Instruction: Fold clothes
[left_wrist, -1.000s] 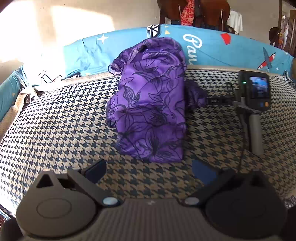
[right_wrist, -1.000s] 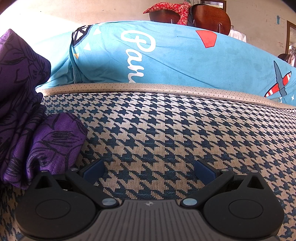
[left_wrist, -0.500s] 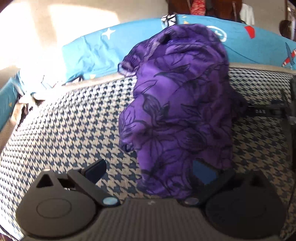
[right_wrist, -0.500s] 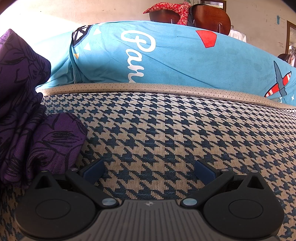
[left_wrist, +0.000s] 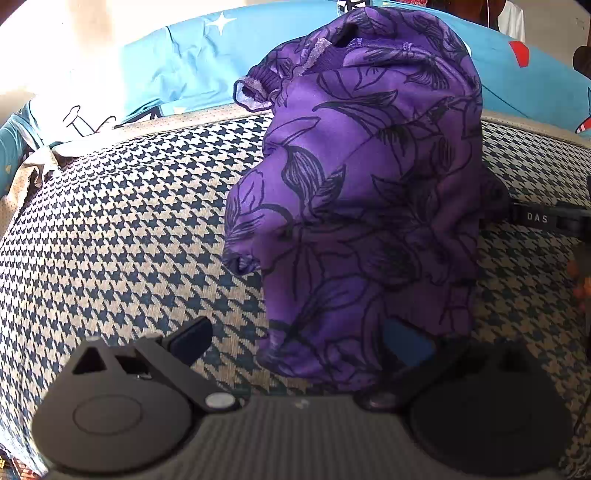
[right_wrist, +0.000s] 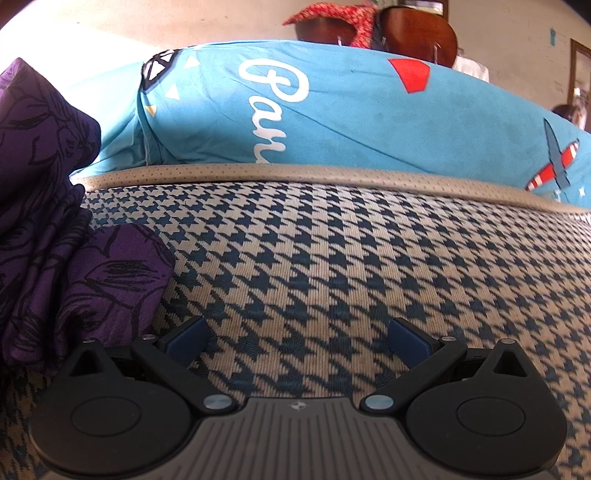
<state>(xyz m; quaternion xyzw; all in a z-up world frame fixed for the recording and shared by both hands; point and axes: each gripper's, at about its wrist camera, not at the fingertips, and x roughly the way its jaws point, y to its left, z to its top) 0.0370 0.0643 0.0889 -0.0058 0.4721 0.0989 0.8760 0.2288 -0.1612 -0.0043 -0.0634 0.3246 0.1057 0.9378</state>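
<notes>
Houndstooth bed: left gripper, jaws spread, should probably pinch the purple garment hem squarely; right gripper gapes idle.

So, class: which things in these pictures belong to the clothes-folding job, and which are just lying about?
Part of the job:
purple floral garment
left gripper, open
right gripper, open

Just lying about:
blue printed pillow
houndstooth mattress
red cloth

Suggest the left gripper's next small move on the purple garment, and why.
Probably ease the left gripper a touch further forward and close on the near hem of the purple garment. Its jaws are open and the hem already lies between the fingers, ungripped. The right gripper sits open on the houndstooth cushion, beside the garment.
</notes>
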